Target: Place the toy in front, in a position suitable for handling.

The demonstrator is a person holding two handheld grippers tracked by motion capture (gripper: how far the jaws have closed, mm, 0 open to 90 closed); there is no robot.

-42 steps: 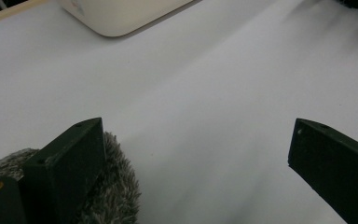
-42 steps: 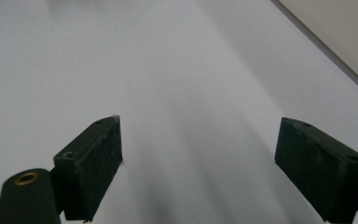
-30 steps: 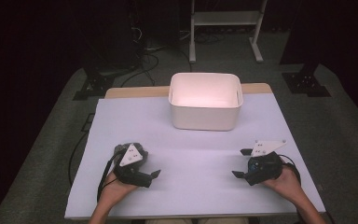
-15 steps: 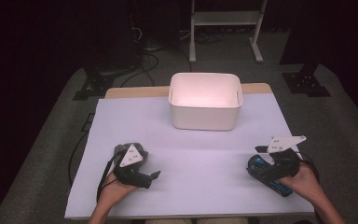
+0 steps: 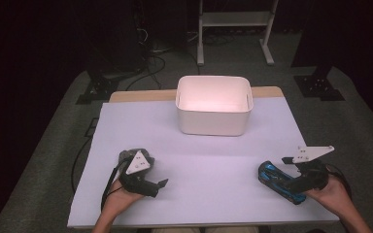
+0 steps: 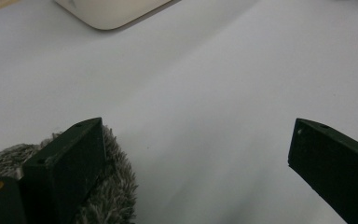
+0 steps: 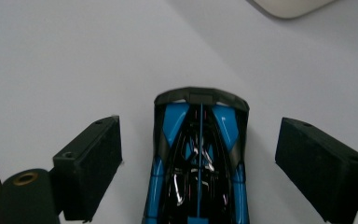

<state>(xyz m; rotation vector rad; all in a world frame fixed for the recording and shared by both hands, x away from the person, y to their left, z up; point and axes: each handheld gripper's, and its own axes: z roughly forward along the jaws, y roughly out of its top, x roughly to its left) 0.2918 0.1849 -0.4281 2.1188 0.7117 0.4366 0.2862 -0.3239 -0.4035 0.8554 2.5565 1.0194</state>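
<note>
A blue and black toy car lies on the white table cover near the front right. In the right gripper view the car lies lengthwise between the two jaws, with a gap on each side. My right gripper is open around it. A grey furry thing rests at the front left, against the outer side of one left jaw. My left gripper is open, and between its fingers there is just bare cover.
A white bin stands at the back centre of the table, its inside bare; its corner reaches into both gripper views. The white cover stretches between the hands. Dark floor and a stand lie behind the table.
My right gripper has drawn back to the right, and the blue car now shows in front of it. The left gripper and the furry thing have stayed put.
</note>
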